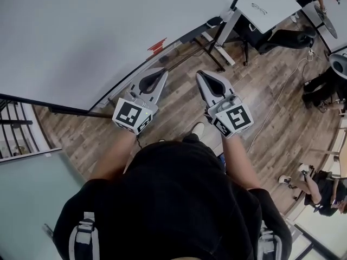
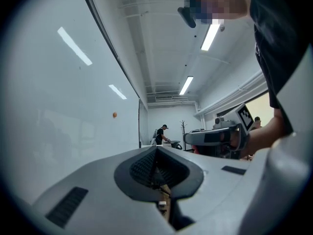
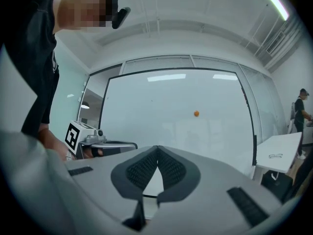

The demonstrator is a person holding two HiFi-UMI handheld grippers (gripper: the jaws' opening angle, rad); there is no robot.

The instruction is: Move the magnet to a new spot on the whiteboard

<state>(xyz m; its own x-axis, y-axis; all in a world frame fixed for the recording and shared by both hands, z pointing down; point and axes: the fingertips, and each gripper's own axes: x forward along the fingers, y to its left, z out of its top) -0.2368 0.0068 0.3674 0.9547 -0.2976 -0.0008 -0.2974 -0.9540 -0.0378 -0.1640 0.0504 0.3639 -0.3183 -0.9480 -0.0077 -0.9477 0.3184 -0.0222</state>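
Nearest: the left gripper had its jaws pressed together, nothing between the pads. The right gripper was the same: pads meeting at the tips, empty. Both were held level, side by side in front of the person, pointing toward the whiteboard.

Step in hand, by my read: approach, no contact yet. To do it well:
- Pick one gripper; the right had the straighter line.
- Spread its jaws before reaching the board.
- Come in square to the surface and bracket the magnet on both sides.
- Close on its rim, then slide or peel it off rather than yank.
- Keep the idle gripper clear of the board.

The magnet was a small orange dot stuck on the board. In the right gripper view it sat above and right of the closed tips, well apart. In the left gripper view it sat upper left of the tips, also well apart, with the board seen at a shallow angle.

Farther out: a desk stood right of the board.
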